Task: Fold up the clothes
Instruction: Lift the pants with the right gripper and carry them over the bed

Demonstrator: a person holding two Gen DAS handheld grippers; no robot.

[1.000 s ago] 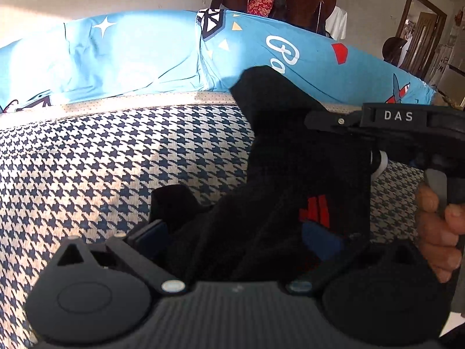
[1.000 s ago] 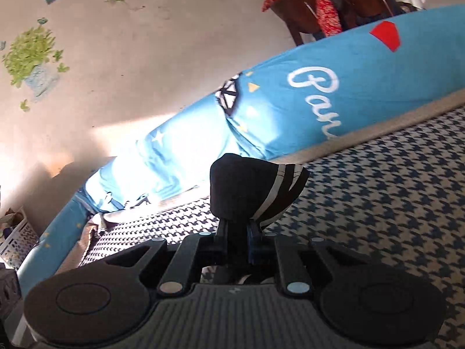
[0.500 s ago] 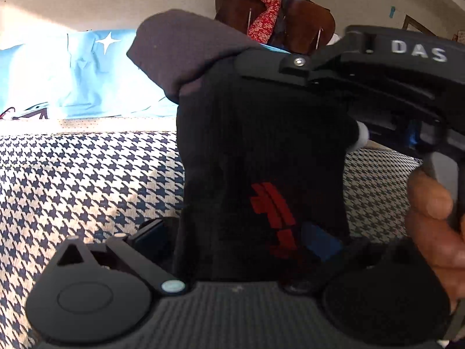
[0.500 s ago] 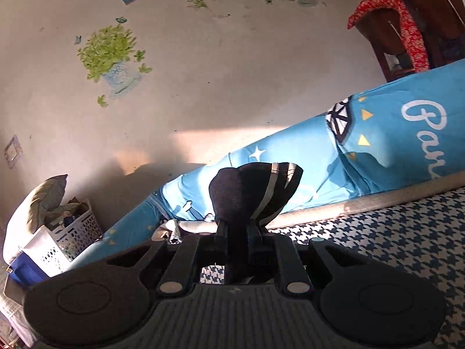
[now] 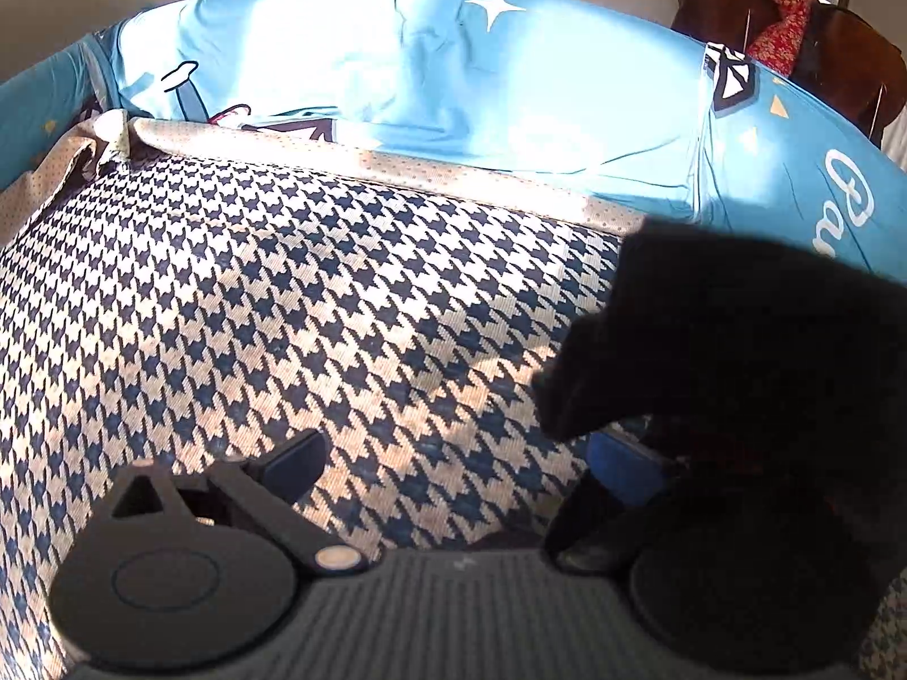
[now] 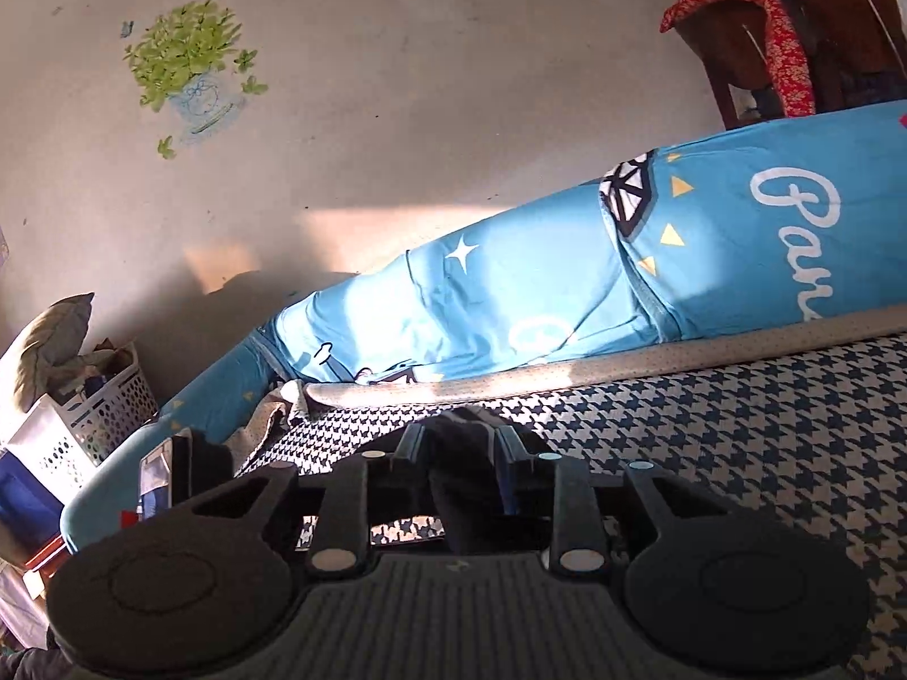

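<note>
A houndstooth cover [image 5: 272, 294], woven in navy and cream, is spread over the bed and takes up most of the left wrist view. Along its far edge a dotted beige hem [image 5: 397, 161] is seen, and beyond the hem a smooth sky-blue sheet [image 5: 442, 73] printed with white stars and script. Behind the sheet a pale wall [image 6: 397, 85] with a leafy green decal [image 6: 187, 56] is visible; at the cover's left end a perforated white basket [image 6: 90, 413] stands by the wall, and past its right end a dark wooden chair [image 6: 822, 28] is draped with red floral cloth.

The garment [image 5: 737, 340], a black, soft, matte fabric, is bunched at the cover's right side in the left wrist view. Its long axis cannot be told from the crumpled mass.

The left gripper [image 5: 453, 456] is spread wide over bare cover, its right finger touched by the garment. The right gripper [image 6: 456, 447] is closed narrowly on a fold of the garment, just above the cover.
</note>
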